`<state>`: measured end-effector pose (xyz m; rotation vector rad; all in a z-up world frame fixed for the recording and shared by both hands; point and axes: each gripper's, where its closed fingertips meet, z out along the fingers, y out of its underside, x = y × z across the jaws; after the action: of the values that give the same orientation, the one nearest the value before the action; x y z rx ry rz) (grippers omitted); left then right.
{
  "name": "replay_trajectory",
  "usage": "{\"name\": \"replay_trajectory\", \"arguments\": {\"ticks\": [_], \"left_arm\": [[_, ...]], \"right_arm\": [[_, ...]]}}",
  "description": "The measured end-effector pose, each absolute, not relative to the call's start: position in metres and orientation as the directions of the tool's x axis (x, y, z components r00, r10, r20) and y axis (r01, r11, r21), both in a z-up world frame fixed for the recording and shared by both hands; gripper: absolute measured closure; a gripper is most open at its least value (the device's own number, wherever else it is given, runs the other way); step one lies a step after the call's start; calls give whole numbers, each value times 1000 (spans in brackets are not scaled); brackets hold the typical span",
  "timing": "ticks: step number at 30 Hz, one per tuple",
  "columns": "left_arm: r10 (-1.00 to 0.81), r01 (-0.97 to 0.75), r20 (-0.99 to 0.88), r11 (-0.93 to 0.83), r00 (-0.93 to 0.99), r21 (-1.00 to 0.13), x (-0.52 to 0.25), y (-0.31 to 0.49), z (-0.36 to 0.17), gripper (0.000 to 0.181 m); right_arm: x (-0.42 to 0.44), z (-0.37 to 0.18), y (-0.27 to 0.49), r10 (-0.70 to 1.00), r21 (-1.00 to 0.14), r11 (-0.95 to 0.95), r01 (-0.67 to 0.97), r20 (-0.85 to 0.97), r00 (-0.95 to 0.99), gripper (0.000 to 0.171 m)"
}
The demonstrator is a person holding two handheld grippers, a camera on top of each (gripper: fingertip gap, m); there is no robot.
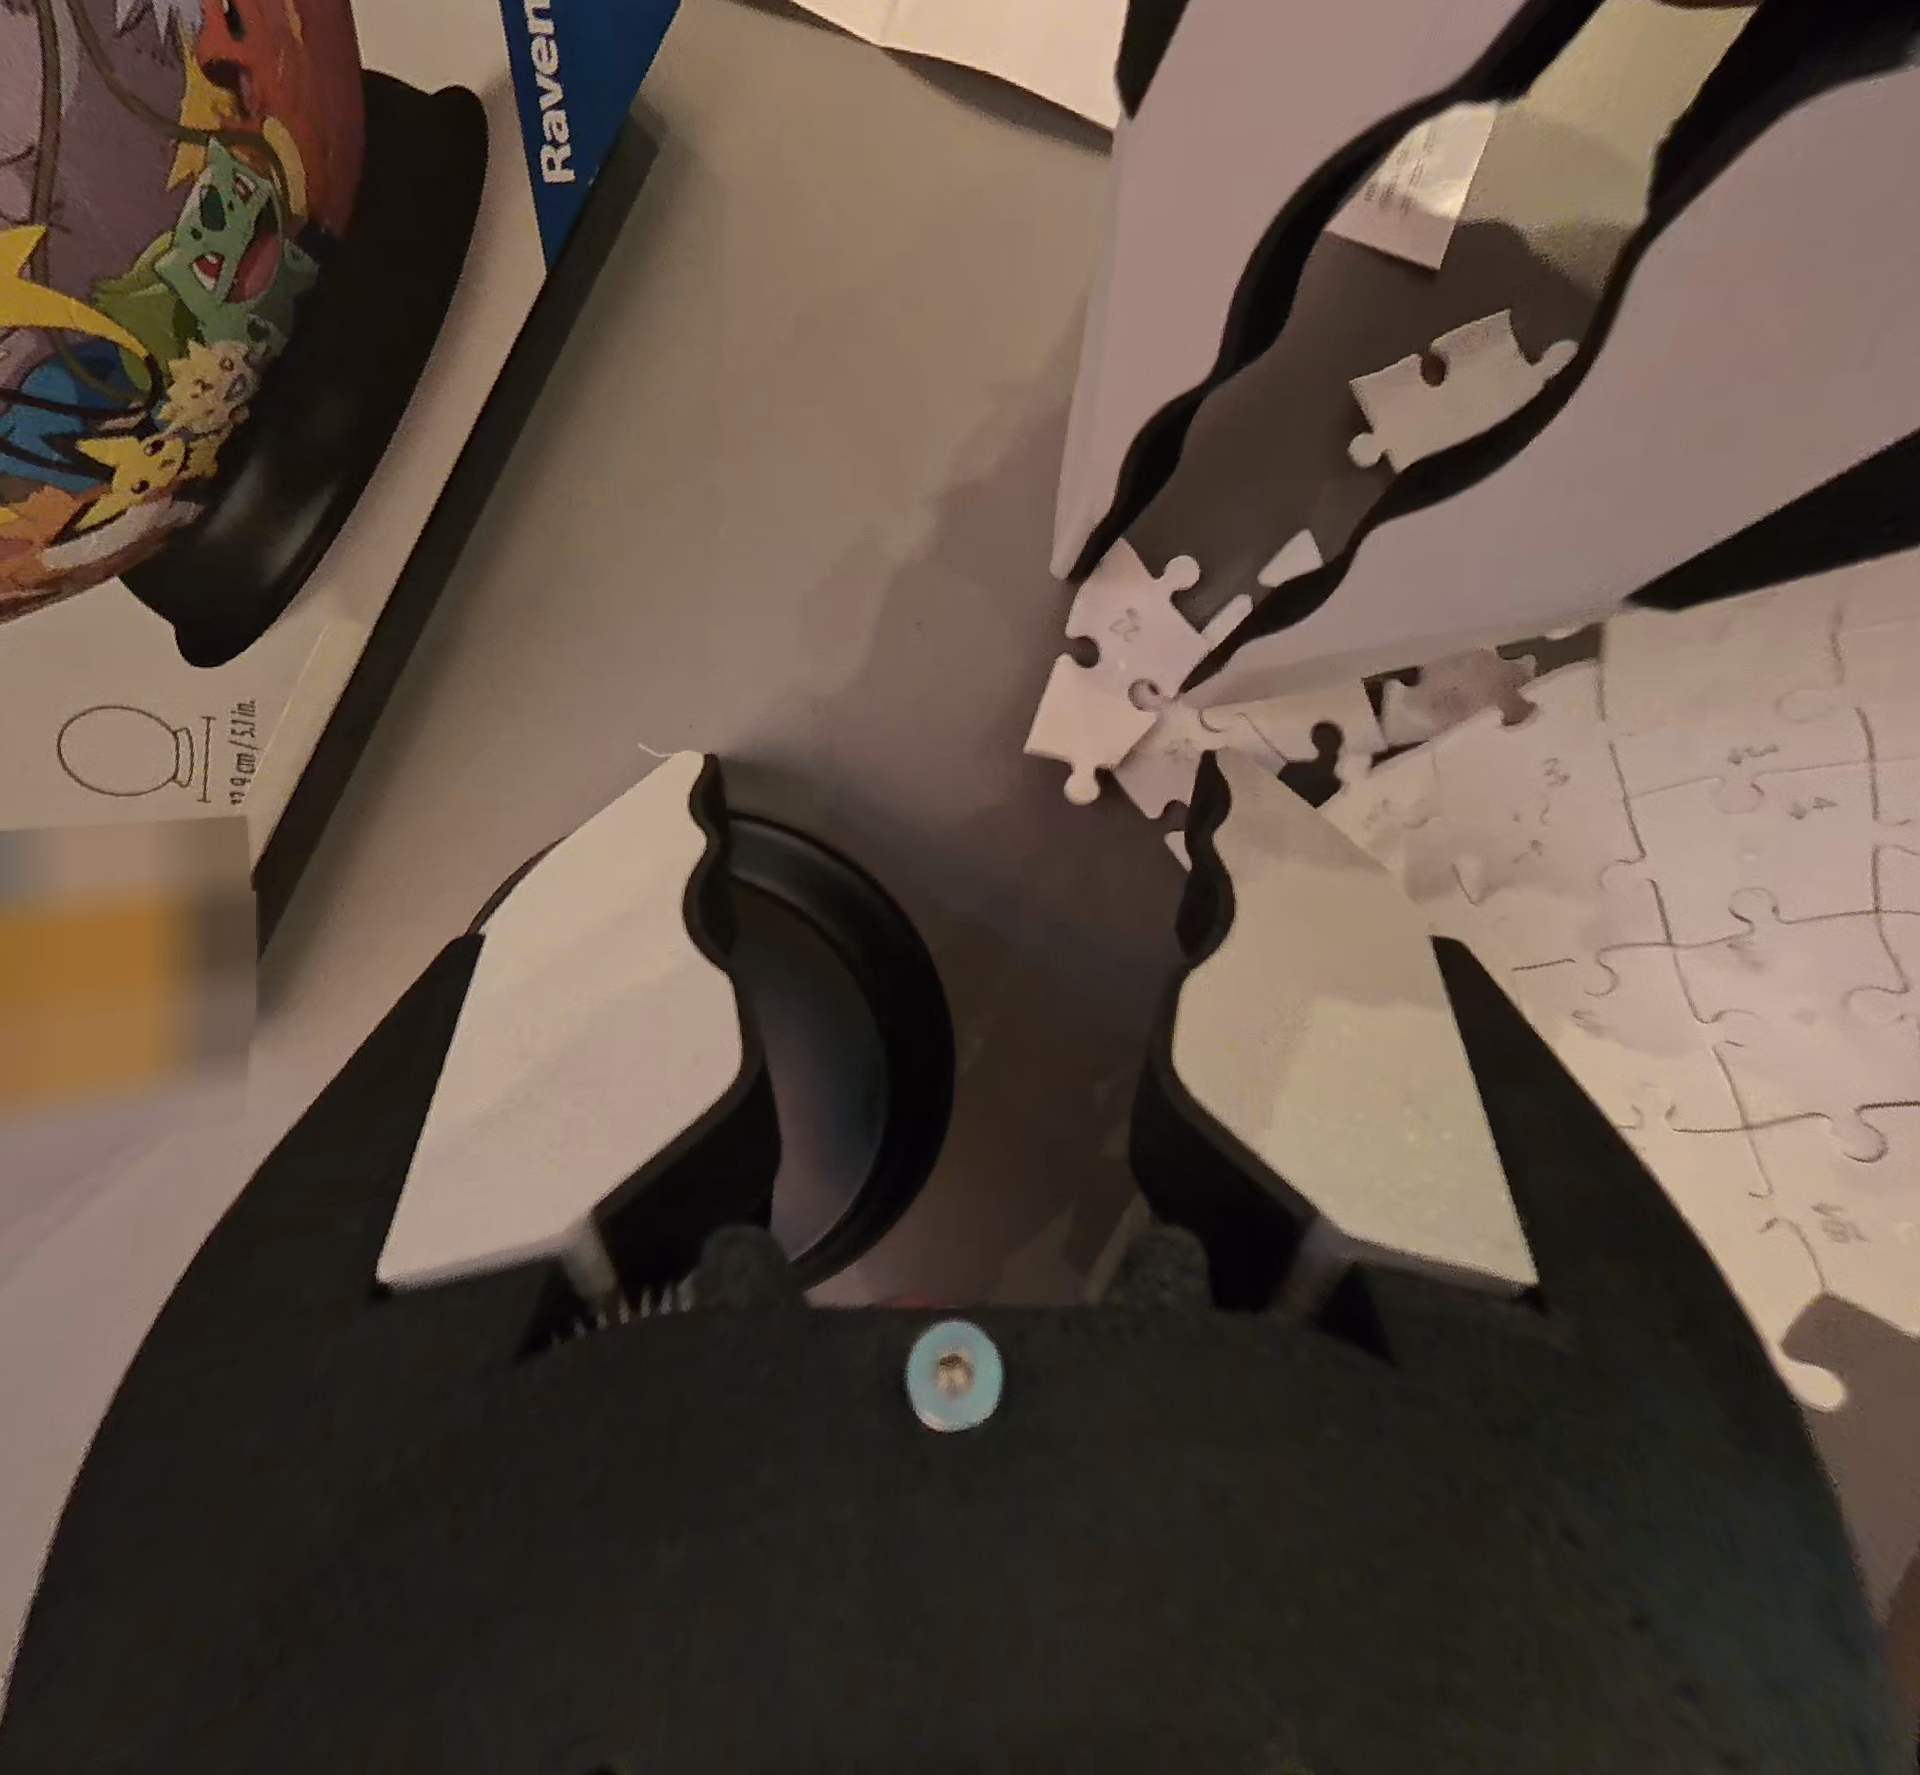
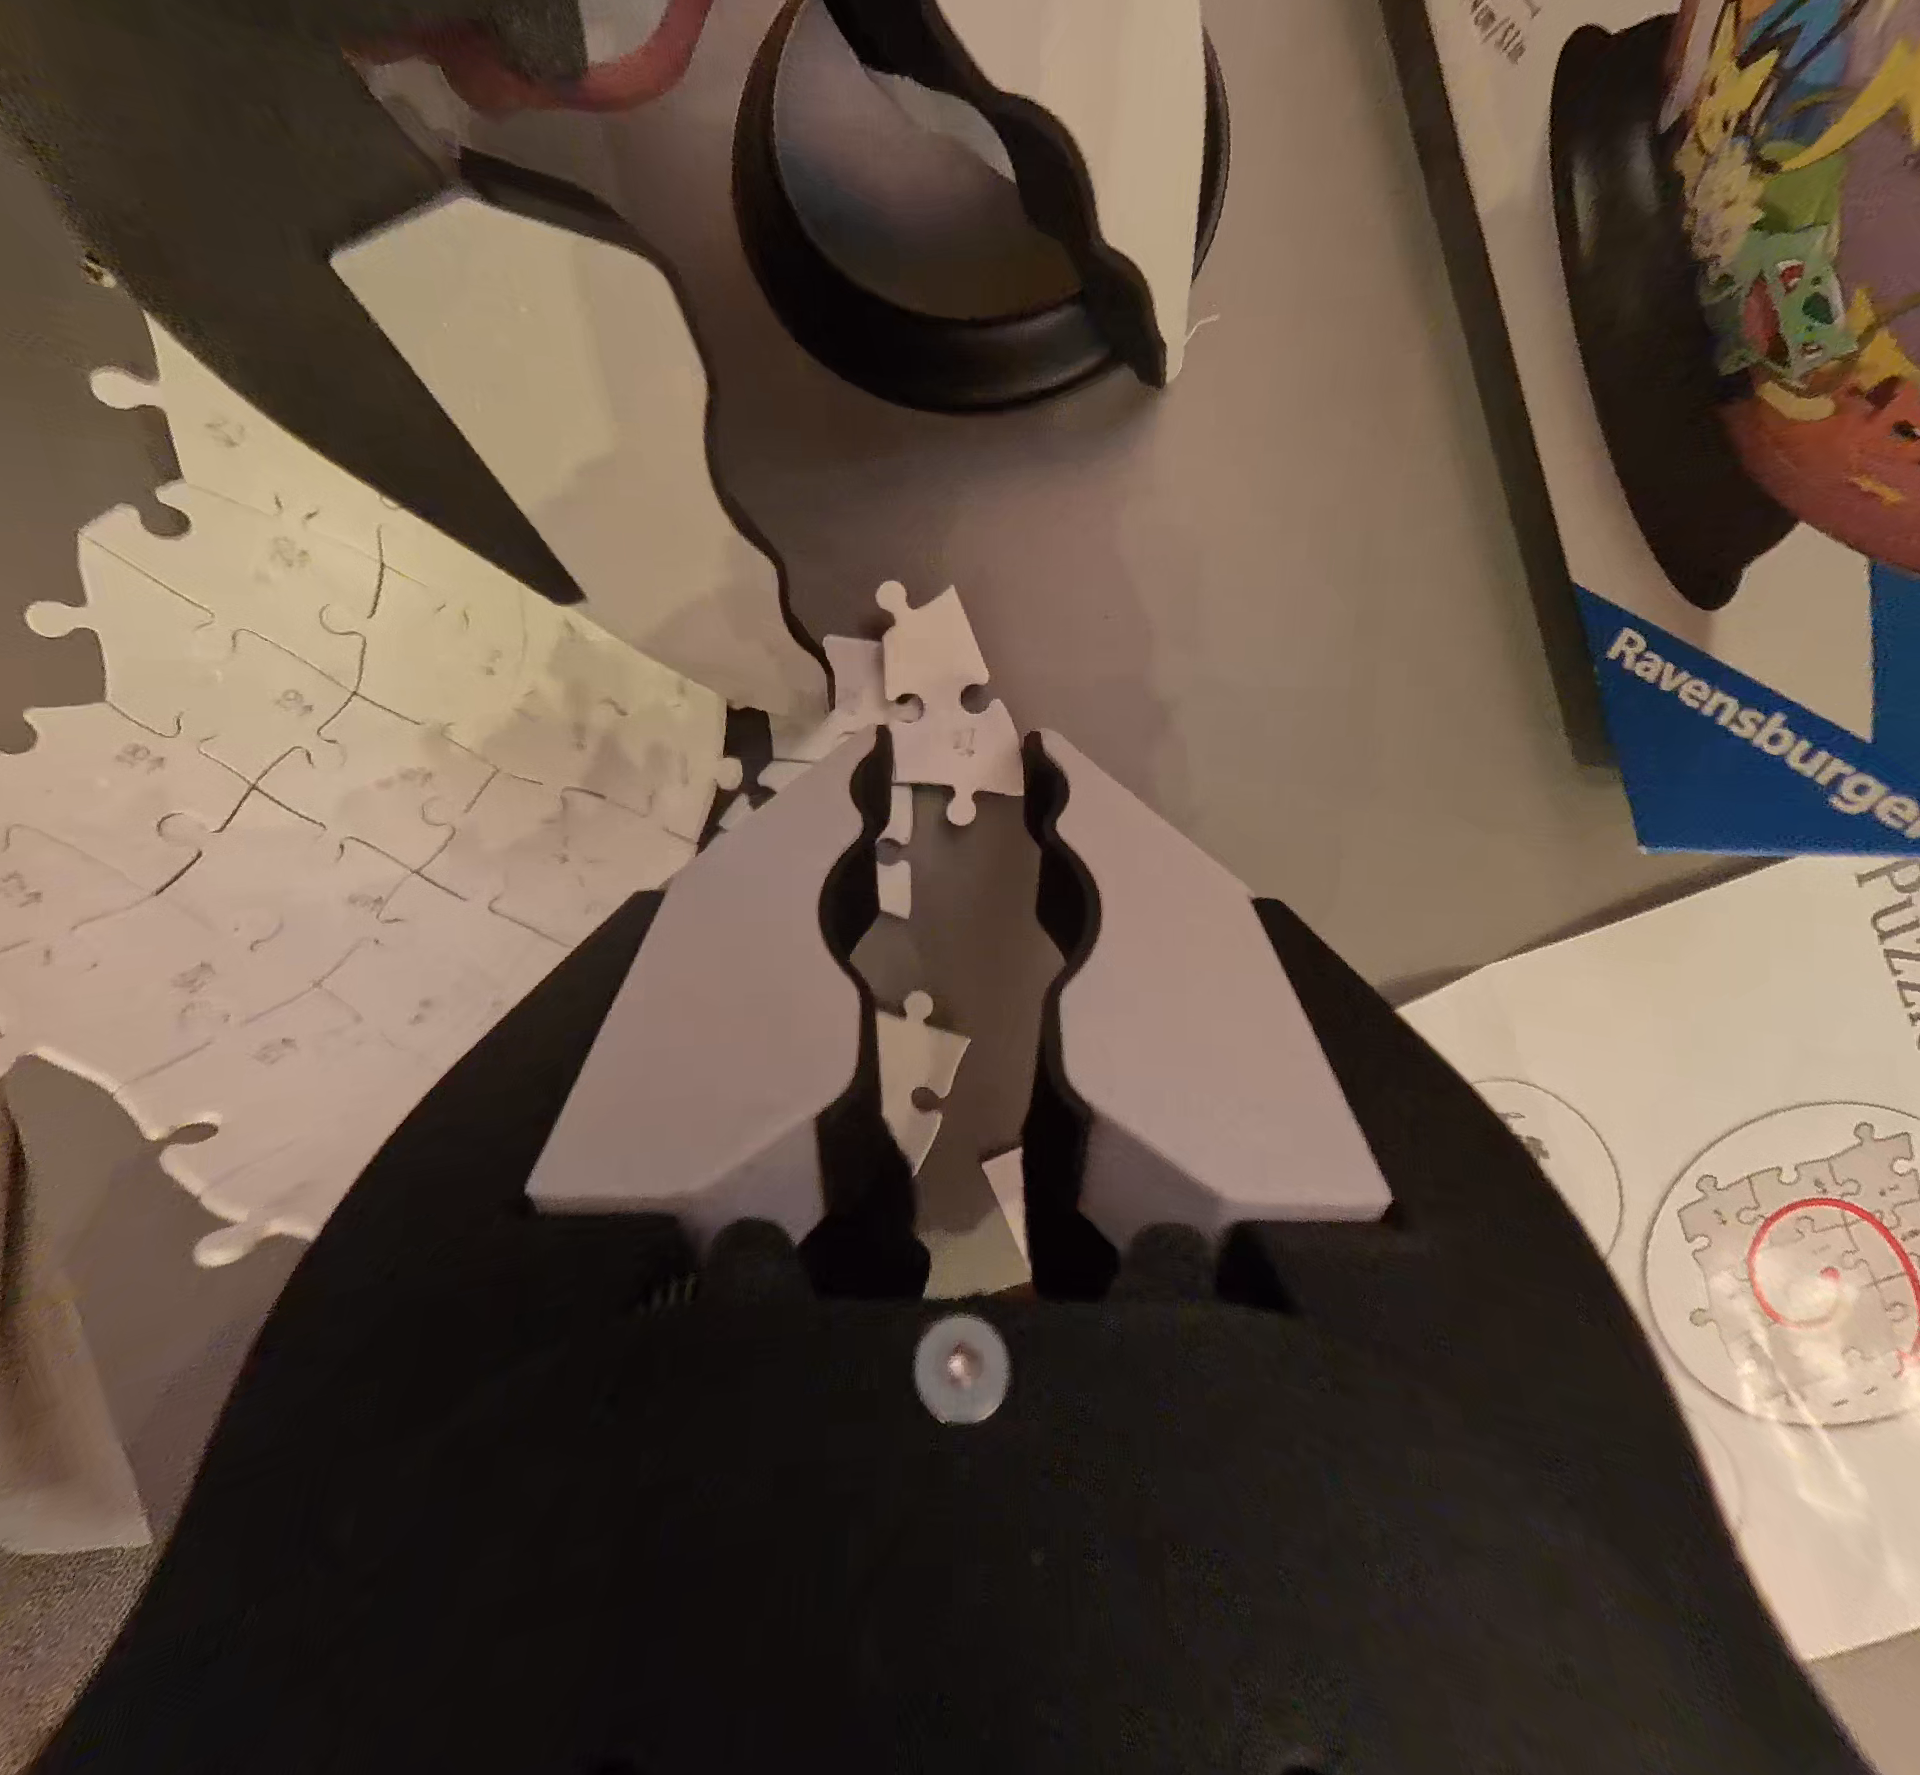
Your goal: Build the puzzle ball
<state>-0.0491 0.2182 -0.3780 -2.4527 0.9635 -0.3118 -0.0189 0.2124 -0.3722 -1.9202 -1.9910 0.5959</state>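
1. My left gripper (image 1: 951, 795): fingers spread wide, nothing between them. It hangs over the grey table (image 1: 831, 478) with the black ring stand (image 1: 862, 1029) showing just beyond and below its left finger.

2. My right gripper (image 2: 961, 754): fingers drawn close, a narrow gap left between the tips. A pair of joined white puzzle pieces (image 2: 940, 702) sits right at that gap, at 12 o'clock from the tips in the right wrist view. The near piece reaches between the tips, but I cannot tell whether they actually pinch it.

3. The same pair of pieces, seen from my left wrist camera (image 1: 1117, 676), lies blank side up at 1 o'clock from my left gripper, at the tip of the right gripper (image 1: 1143, 645).

4. Assembled puzzle sheet (image 2: 291, 769): many white pieces locked together, backs up (faint numbering on them), at 9 o'clock from my right gripper, its edge close to the pair.

5. Loose piece (image 1: 1444, 395): on the table, seen between the right gripper's fingers.

6. Puzzle box (image 1: 395, 291): at 10 o'clock in the left view, printed with a colourful ball picture and a blue corner.

7. Instruction sheet (image 2: 1662, 1206): white paper with drawn circles, at 4 o'clock in the right view.
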Motion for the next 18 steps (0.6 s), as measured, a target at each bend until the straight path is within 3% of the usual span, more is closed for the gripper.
{"name": "replay_trajectory", "arguments": {"ticks": [18], "left_arm": [[-672, -567, 35, -651, 740, -505, -54, 225, -378, 99]], "right_arm": [[-12, -372, 215, 999, -442, 34, 897, 6, -35, 148]]}}
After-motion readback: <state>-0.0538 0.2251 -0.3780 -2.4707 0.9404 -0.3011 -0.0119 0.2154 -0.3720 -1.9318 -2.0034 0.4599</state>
